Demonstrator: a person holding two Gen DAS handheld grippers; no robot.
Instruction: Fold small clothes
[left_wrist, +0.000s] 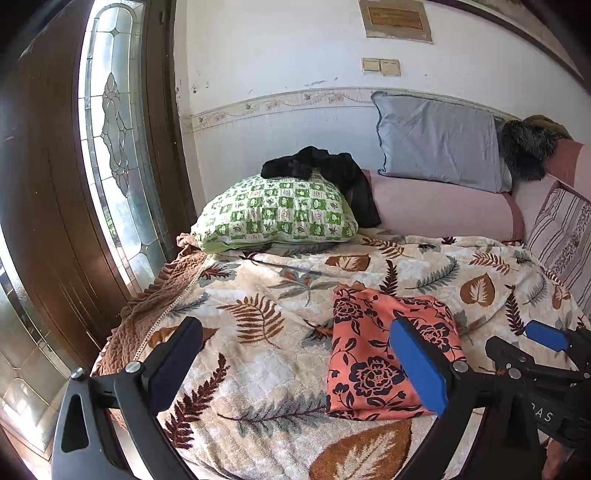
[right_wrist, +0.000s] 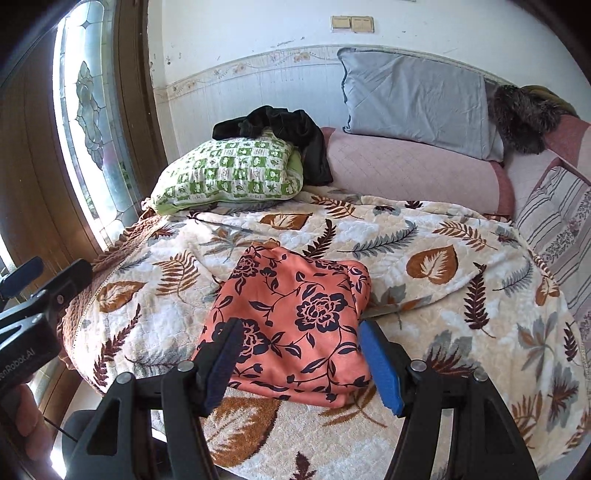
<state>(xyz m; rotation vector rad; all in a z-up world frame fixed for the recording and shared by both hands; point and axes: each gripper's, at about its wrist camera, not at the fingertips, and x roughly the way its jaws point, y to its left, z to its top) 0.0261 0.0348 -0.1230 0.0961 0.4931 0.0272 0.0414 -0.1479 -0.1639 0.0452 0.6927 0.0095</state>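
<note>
Leaf-print bedspread (right_wrist: 424, 236) near, folded orange floral cloth (right_wrist: 295, 325) lying free, left gripper (left_wrist: 295, 365) wide with cloth by its right finger, right gripper (right_wrist: 299, 365) half-open and empty above cloth's near edge, plaque (left_wrist: 396, 18) on far wall only in left view

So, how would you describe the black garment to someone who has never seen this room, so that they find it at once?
Look at the bed with the leaf-print blanket, then at its far end by the wall. There a green-and-white checked pillow lies nearest the glass door. The black garment is crumpled over that pillow's top and far side; it is the only plain black cloth, unlike the folded orange floral piece lying on the blanket.
</note>
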